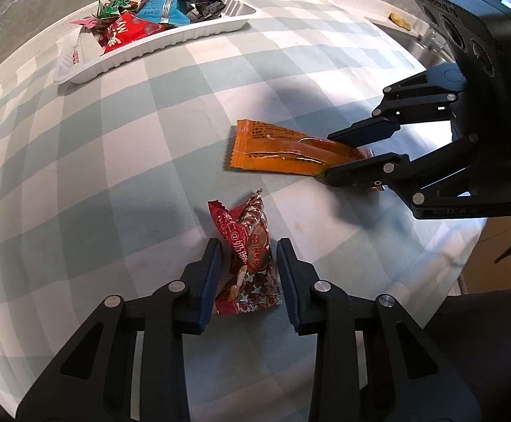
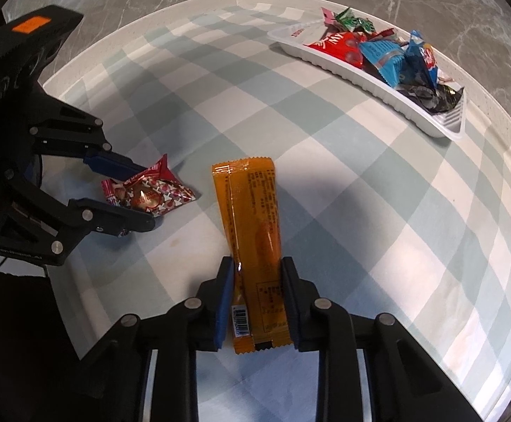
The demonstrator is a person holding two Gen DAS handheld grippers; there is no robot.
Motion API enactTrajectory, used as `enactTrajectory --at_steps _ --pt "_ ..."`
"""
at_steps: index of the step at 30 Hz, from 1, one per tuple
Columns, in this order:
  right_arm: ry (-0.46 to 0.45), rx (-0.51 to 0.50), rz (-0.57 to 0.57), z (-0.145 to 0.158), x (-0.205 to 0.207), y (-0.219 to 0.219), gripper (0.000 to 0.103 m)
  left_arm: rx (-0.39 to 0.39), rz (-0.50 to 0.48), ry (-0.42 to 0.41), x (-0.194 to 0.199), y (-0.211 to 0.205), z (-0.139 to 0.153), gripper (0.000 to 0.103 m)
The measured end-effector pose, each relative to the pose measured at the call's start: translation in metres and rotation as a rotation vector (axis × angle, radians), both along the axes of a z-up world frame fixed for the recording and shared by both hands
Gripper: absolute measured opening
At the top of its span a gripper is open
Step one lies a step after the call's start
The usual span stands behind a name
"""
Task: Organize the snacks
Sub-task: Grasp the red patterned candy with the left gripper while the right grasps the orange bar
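Orange bar (image 2: 255, 242) lies flat on the checked tabletop (image 2: 378, 190), long axis running 12 to 6 in the right wrist view, its barcode end between the right tongs (image 2: 255, 302), which touch both sides. Red packet (image 1: 246, 260) sits between the left tongs (image 1: 246, 281), parted with slack. Tray (image 2: 361, 74) of snacks sits at 1 o'clock, path unobstructed.

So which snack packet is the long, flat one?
The orange packet, between the right gripper's jaws. The red one nearby is short and crumpled.
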State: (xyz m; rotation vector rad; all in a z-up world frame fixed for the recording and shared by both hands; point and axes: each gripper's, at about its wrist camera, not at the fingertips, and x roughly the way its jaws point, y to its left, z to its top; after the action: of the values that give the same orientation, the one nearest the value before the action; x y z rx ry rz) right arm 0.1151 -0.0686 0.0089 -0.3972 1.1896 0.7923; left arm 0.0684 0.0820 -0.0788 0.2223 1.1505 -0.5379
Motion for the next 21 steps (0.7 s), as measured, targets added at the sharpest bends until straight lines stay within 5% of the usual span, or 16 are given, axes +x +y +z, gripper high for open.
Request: enactTrajectory --at_steps 21 --pt "0.051 0.082 -0.086 0.008 -0.003 -0.014 0.027 -0.043 0.053 -0.004 -0.001 0.013 0.006 0.027"
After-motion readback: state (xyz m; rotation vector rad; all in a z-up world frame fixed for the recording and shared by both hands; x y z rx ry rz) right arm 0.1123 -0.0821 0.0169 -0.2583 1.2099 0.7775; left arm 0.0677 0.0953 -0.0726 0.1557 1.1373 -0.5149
